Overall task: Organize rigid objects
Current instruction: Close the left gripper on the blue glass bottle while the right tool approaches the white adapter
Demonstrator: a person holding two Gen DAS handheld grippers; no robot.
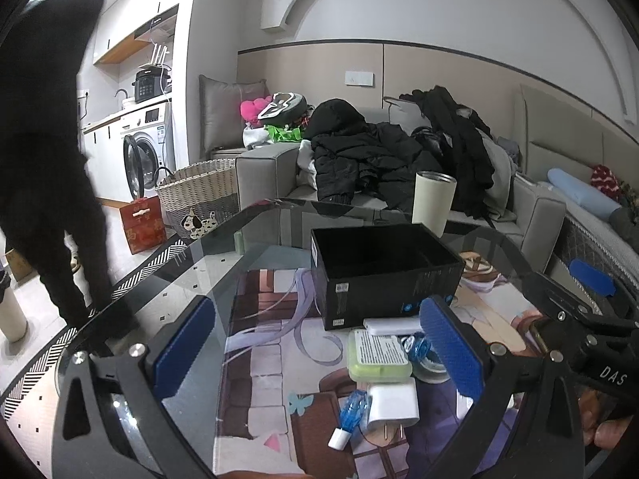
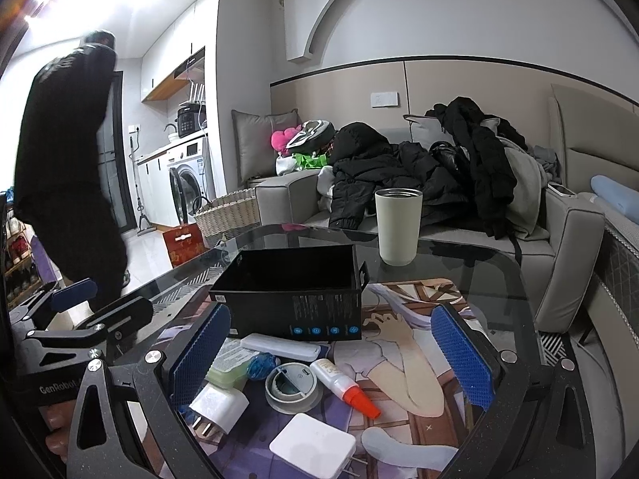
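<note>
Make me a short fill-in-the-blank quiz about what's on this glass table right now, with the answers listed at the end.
1. The black box on the glass table is open and looks ____ inside.
2. The glue bottle has an ____ cap.
3. The cream tumbler stands ____ behind the box.
4. Both the left gripper and the right gripper have their fingers ____, holding nothing.

Answers: empty; orange; upright; open

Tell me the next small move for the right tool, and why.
Probably lower the right tool onto the glue bottle and close. Both tools are open and hold nothing, the black box stands empty just behind the pile, and the bottle lies free between the right tool's fingers.
</note>
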